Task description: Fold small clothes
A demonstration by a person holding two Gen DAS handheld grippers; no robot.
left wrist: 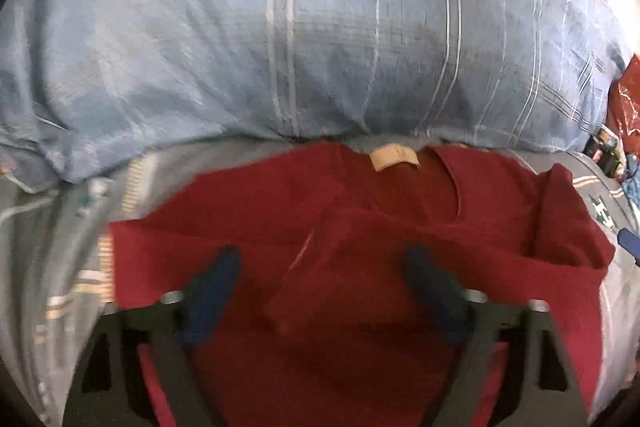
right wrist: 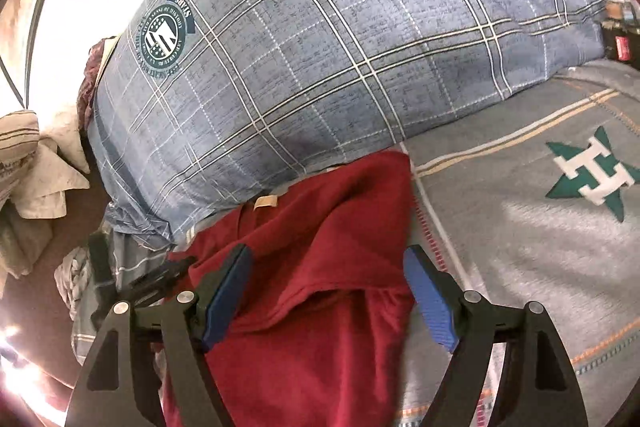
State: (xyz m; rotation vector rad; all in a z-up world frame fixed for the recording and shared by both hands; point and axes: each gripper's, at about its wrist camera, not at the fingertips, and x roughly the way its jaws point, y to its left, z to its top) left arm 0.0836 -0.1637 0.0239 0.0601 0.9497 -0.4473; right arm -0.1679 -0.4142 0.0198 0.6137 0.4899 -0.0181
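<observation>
Left wrist view: my left gripper (left wrist: 320,279) has its fingers spread, pinching nothing, over one red shirt (left wrist: 400,195) that lies just before the blue checked pillow (left wrist: 320,27), collar tag toward it

Right wrist view: my right gripper (right wrist: 328,291) is also spread over the shirt's folded-in side, nearer that edge

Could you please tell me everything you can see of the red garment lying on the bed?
The red garment is a small dark-red top of soft knit-looking cloth, with a beige neck label at its collar. It lies on the grey bedsheet, collar end against the blue plaid pillow. It is partly folded, one side flap lying over the middle, with loose creases. Both the left gripper and the right gripper stand open over it; neither pinches the cloth.
</observation>
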